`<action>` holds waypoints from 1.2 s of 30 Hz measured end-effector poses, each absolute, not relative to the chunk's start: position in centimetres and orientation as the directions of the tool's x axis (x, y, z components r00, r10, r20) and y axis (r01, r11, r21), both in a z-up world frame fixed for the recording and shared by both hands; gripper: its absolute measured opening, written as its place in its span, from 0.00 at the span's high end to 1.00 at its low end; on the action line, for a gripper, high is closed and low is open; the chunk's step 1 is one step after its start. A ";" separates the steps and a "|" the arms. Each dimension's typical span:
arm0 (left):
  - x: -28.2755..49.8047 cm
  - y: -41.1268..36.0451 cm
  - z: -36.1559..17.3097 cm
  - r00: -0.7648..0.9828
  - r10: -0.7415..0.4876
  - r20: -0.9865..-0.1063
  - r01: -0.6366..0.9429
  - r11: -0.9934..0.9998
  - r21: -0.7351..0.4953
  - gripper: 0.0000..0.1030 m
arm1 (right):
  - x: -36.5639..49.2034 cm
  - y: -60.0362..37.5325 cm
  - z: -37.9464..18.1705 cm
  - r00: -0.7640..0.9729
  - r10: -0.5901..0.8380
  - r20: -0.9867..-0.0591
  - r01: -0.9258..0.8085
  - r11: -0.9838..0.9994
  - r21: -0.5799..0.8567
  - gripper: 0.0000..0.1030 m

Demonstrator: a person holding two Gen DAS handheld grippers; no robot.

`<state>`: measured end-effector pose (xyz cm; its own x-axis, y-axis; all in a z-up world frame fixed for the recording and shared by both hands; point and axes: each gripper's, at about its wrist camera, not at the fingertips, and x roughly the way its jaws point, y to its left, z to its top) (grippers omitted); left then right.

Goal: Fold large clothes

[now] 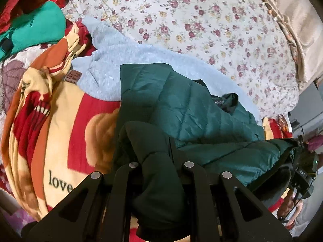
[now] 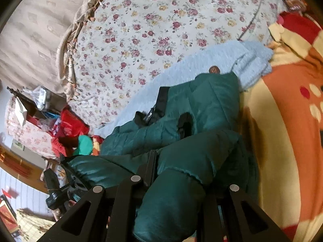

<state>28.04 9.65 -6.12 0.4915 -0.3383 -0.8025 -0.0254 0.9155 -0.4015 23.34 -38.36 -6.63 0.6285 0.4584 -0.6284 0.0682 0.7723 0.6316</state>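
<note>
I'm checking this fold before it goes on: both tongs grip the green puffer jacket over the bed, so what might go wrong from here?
1. The jacket is slick and puffy; the left tongs and right tongs pinch thick bunches, which might slip out.
2. It lies on the light blue fleece, which may drag along and crumple.
3. The black strap is loose and could get trapped inside the fold.

The word "love" [image 1: 60, 182] stands in dark lowercase letters on the cream part of the red-and-orange blanket [image 1: 66, 121], just left of the left tongs [image 1: 159, 161]. The letters "DAS" [image 1: 302, 171] show in white on the black device [image 1: 302, 173] far right of them. A small brown patch [image 1: 73, 76] on the pale blue fleece [image 1: 105, 68] carries lettering too blurred to read.
</note>
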 end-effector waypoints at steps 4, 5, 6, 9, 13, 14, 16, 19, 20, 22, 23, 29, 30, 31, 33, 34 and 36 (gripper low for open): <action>30.4 9.7 -7.7 0.473 -0.330 -0.817 -0.059 0.913 -0.404 0.88 | 26.4 -37.5 -8.2 0.614 0.389 -0.687 0.093 0.829 0.552 0.86; 30.8 9.7 -7.9 0.470 -0.330 -0.819 -0.063 0.913 -0.403 0.88 | 27.0 -37.4 -8.6 0.610 0.380 -0.695 0.099 0.834 0.542 0.86; 31.4 9.6 -8.3 0.465 -0.329 -0.822 -0.066 0.913 -0.403 0.88 | 27.6 -37.3 -9.1 0.607 0.368 -0.704 0.107 0.841 0.531 0.86; 33.0 9.1 -9.1 0.452 -0.321 -0.832 -0.069 0.918 -0.392 0.86 | 28.9 -37.3 -10.1 0.603 0.349 -0.718 0.118 0.850 0.513 0.86; 34.2 9.2 -9.6 0.439 -0.341 -0.831 -0.088 0.904 -0.418 0.85 | 29.6 -38.1 -10.8 0.588 0.377 -0.716 0.148 0.820 0.553 0.85; 34.0 9.5 -9.4 0.438 -0.360 -0.824 -0.096 0.892 -0.441 0.84 | 29.4 -38.2 -10.7 0.588 0.384 -0.712 0.147 0.815 0.561 0.85; 33.5 10.5 -8.8 0.449 -0.418 -0.790 -0.091 0.858 -0.506 0.80 | 28.9 -38.5 -10.4 0.593 0.393 -0.703 0.142 0.808 0.572 0.83; 33.3 11.9 -8.5 0.451 -0.508 -0.734 -0.091 0.792 -0.603 0.73 | 28.1 -39.0 -9.9 0.613 0.409 -0.676 0.155 0.777 0.611 0.76; 33.1 12.6 -8.5 0.452 -0.551 -0.702 -0.101 0.750 -0.654 0.68 | 27.9 -39.1 -9.7 0.618 0.411 -0.670 0.161 0.768 0.620 0.73; 33.0 13.0 -8.0 0.458 -0.595 -0.661 -0.106 0.702 -0.705 0.58 | 27.6 -39.1 -9.4 0.624 0.404 -0.668 0.171 0.764 0.622 0.69; 32.7 13.3 -7.7 0.467 -0.623 -0.627 -0.097 0.669 -0.737 0.51 | 27.5 -39.1 -9.2 0.627 0.399 -0.670 0.173 0.766 0.619 0.67; 32.0 14.8 -5.0 0.525 -0.667 -0.528 -0.097 0.570 -0.816 0.35 | 26.7 -38.5 -7.5 0.639 0.370 -0.674 0.165 0.790 0.590 0.60; 31.9 14.9 -4.8 0.526 -0.668 -0.527 -0.096 0.569 -0.817 0.35 | 26.7 -38.5 -7.3 0.640 0.374 -0.671 0.161 0.789 0.593 0.58; 31.7 15.0 -4.4 0.527 -0.662 -0.534 -0.091 0.580 -0.809 0.35 | 26.7 -38.5 -7.1 0.646 0.381 -0.661 0.154 0.783 0.602 0.54; 31.4 14.7 -3.9 0.529 -0.640 -0.558 -0.084 0.615 -0.784 0.35 | 26.6 -38.7 -6.7 0.666 0.403 -0.628 0.141 0.759 0.636 0.41; 31.2 14.6 -3.6 0.533 -0.628 -0.568 -0.077 0.632 -0.771 0.35 | 26.5 -38.8 -6.4 0.678 0.418 -0.605 0.134 0.739 0.660 0.27; 30.9 14.5 -3.3 0.546 -0.612 -0.572 -0.070 0.647 -0.759 0.35 | 26.3 -39.4 -5.8 0.710 0.429 -0.558 0.124 0.704 0.699 0.10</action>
